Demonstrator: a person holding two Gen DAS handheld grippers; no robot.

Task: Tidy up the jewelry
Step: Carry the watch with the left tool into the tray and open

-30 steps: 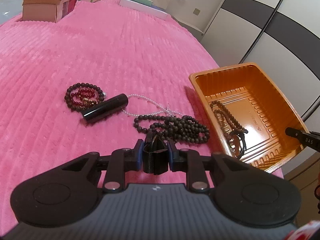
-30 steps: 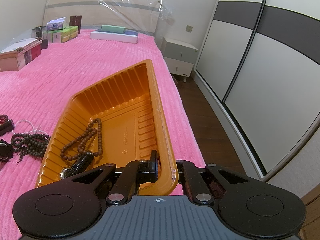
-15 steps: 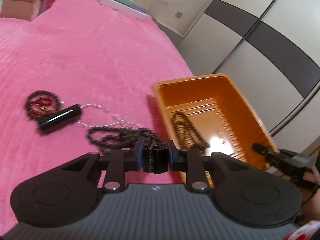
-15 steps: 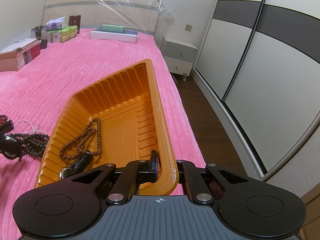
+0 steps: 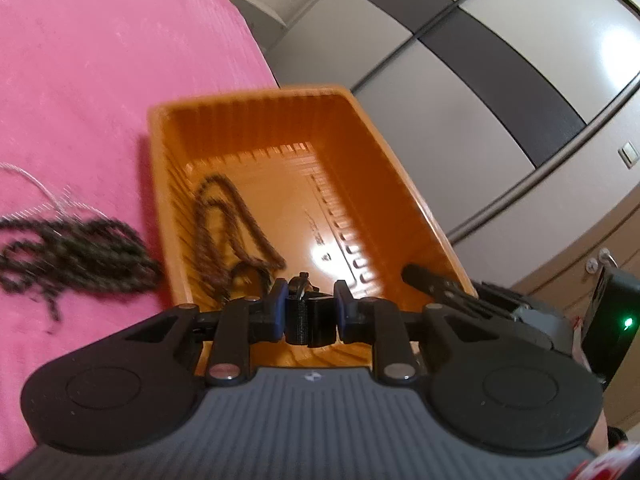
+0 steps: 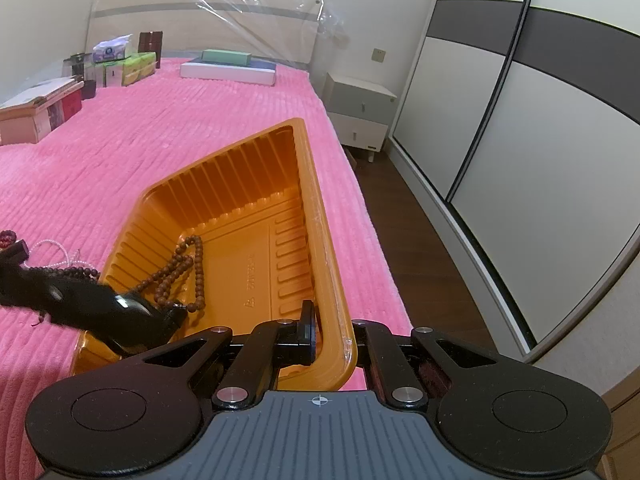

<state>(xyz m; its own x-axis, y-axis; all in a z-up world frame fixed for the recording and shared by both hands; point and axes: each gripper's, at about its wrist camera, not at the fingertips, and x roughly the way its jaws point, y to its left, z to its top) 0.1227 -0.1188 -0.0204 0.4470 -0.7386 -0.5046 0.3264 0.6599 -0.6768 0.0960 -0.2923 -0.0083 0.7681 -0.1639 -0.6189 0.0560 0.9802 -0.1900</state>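
Note:
An orange plastic tray (image 5: 248, 98) lies on the pink bedspread with a brown bead string (image 5: 224, 220) inside. My left gripper (image 5: 310, 296) hangs over the tray's near end, shut on a small black ribbed item (image 5: 307, 322) with a loop on top. In the right wrist view its dark fingers (image 6: 120, 308) reach in over the tray's near left corner. My right gripper (image 6: 334, 326) is shut on the tray (image 6: 316, 216) rim at the near right corner. A dark bead necklace (image 5: 80, 252) and a white pearl string (image 5: 36, 184) lie left of the tray.
Red beads (image 6: 6, 238) and a black cylinder (image 6: 16, 252) lie further left on the bed. Boxes (image 6: 36, 116) stand near the headboard. The bed's right edge drops to a wooden floor (image 6: 404, 240), with a nightstand (image 6: 360, 112) and sliding wardrobe doors (image 6: 520, 140) beyond.
My left gripper has swung right, from above the dark necklace on the bedspread to over the tray, still holding the black item. The right gripper and tray have not moved.

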